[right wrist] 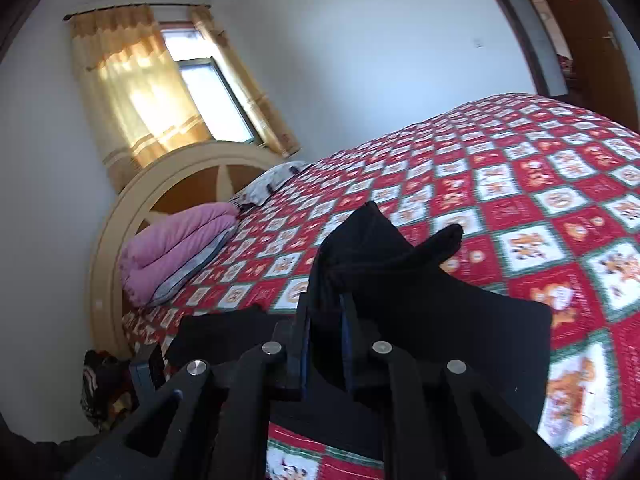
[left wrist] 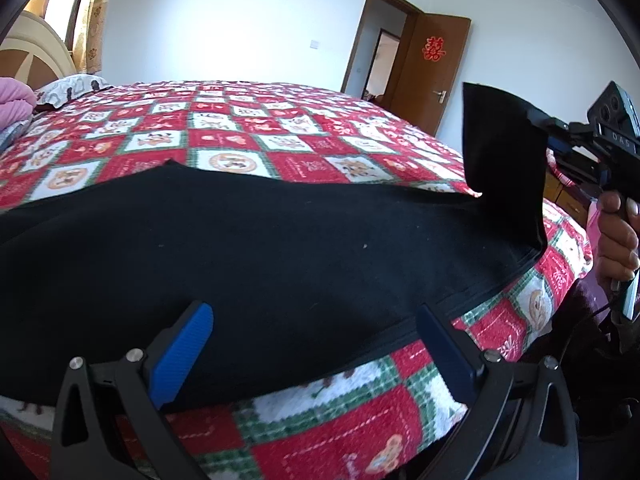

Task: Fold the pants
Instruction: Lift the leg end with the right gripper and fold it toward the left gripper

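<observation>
Black pants (left wrist: 256, 248) lie spread across the near side of a bed with a red, white and green checked quilt (left wrist: 248, 132). My left gripper (left wrist: 312, 344) is open, its blue pads (left wrist: 182, 354) low over the pants' near edge, holding nothing. My right gripper (right wrist: 326, 320) is shut on one end of the pants (right wrist: 372, 240) and holds it lifted off the quilt (right wrist: 520, 200). That lifted end (left wrist: 500, 148) and the right gripper (left wrist: 536, 118) also show at the right of the left wrist view.
A folded pink blanket (right wrist: 180, 248) and a patterned pillow (right wrist: 272, 180) sit at the curved headboard (right wrist: 160, 184). A curtained window (right wrist: 192, 88) is behind it. An open brown door (left wrist: 436, 72) stands beyond the bed's far side.
</observation>
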The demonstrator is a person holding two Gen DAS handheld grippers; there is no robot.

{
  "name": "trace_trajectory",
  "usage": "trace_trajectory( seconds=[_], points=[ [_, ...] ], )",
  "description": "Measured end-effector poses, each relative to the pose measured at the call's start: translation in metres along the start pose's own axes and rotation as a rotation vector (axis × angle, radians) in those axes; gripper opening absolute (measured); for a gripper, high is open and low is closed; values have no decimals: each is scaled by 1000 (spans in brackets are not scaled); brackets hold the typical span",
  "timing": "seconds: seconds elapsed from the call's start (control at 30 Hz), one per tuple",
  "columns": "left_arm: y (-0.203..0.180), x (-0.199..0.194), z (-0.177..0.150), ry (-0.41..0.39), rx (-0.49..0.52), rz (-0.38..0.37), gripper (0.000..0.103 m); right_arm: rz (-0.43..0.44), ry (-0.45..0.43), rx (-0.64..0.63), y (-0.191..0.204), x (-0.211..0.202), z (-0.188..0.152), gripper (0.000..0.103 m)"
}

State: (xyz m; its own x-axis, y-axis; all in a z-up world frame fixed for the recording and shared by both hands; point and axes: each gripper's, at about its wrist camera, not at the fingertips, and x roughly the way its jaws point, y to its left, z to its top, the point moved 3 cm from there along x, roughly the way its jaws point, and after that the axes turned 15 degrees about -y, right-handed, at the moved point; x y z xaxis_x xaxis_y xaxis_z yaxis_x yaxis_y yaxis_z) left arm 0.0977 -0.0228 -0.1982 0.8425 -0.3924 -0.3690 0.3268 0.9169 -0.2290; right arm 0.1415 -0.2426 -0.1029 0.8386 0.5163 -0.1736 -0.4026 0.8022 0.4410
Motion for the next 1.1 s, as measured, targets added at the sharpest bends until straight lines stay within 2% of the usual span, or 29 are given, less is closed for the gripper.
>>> trace_trajectory(
  seconds=[0.23, 0.5, 0.8, 1.1],
  points=[
    [9, -15, 8, -5, -55, 24, 103, 50, 67, -41, 18, 24, -22, 13],
    [-1, -14, 2, 14, -32, -5, 103, 44, 102, -69, 20, 37, -42, 13],
    [-3, -13, -1, 24, -32, -3, 103, 41, 162, -241, 57, 62, -77, 13],
    [-2, -12, -3, 26, -40, 0, 103, 30, 248, -312, 69, 88, -107, 13]
  ],
)
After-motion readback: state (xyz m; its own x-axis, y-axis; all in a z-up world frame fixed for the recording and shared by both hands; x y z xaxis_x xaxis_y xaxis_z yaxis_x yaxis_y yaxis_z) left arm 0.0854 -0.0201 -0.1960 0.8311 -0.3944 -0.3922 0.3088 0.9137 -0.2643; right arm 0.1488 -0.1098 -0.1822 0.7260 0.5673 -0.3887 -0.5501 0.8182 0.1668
